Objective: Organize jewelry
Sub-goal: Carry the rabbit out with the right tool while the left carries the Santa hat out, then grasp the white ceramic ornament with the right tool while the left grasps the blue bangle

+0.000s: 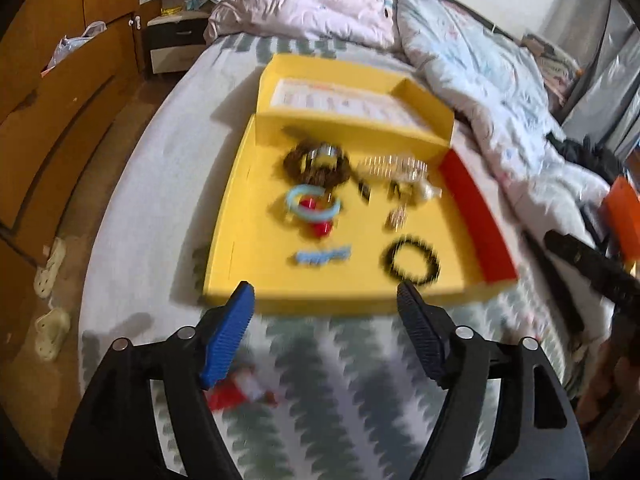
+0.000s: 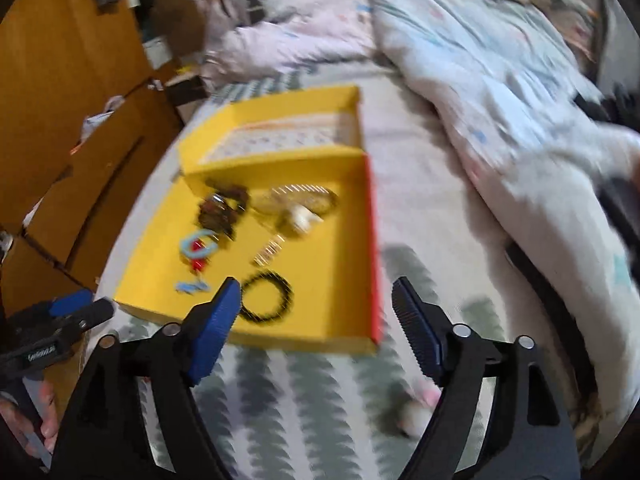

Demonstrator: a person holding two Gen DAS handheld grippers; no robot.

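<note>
Hovering over the bed (image 1: 160, 184) near the tray's (image 1: 256, 240) front edge, left gripper (image 1: 326, 300) and right gripper (image 2: 316, 300) both gape empty.

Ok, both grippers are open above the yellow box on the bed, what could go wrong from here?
The yellow box sits on soft bedding, so pressing down could tip it. The light blue ring overlaps a red piece, so a grab there might lift both. A small red and white item lies on the bedspread under the left gripper and could be missed.

Rumpled bed (image 1: 168, 208), seemingly wooden wardrobe (image 1: 60, 92)
</note>
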